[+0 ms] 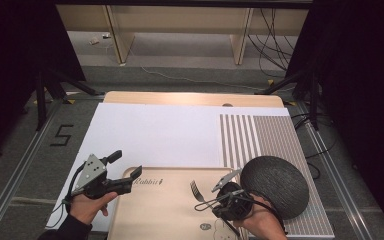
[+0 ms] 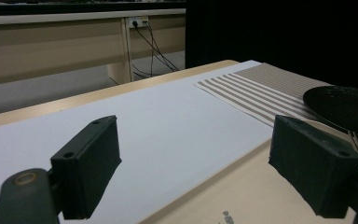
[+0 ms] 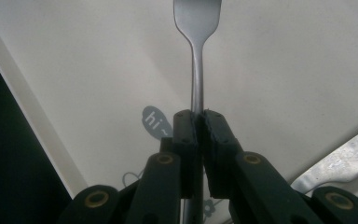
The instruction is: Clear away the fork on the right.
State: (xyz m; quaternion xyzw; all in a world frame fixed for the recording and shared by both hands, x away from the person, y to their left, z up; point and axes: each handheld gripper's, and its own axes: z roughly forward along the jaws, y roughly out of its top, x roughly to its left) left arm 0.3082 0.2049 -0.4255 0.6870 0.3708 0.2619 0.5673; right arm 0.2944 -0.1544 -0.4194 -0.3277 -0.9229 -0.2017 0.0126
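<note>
Fork [image 3: 196,70] stuck out from the right gripper [image 3: 200,122], its handle pinched between the closed jaws, above the wooden tray [image 1: 155,210] at the near edge of the table. Just right of it sat a dark round plate [image 1: 275,185] on a striped mat [image 1: 270,135]. The left gripper [image 2: 196,158] hovered at the tray's left corner, jaws spread wide and empty, over white paper [image 1: 155,132].

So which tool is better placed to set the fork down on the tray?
The right tool: it is already shut on the fork over the wooden tray. The left tool is open at the tray's far left corner.
</note>
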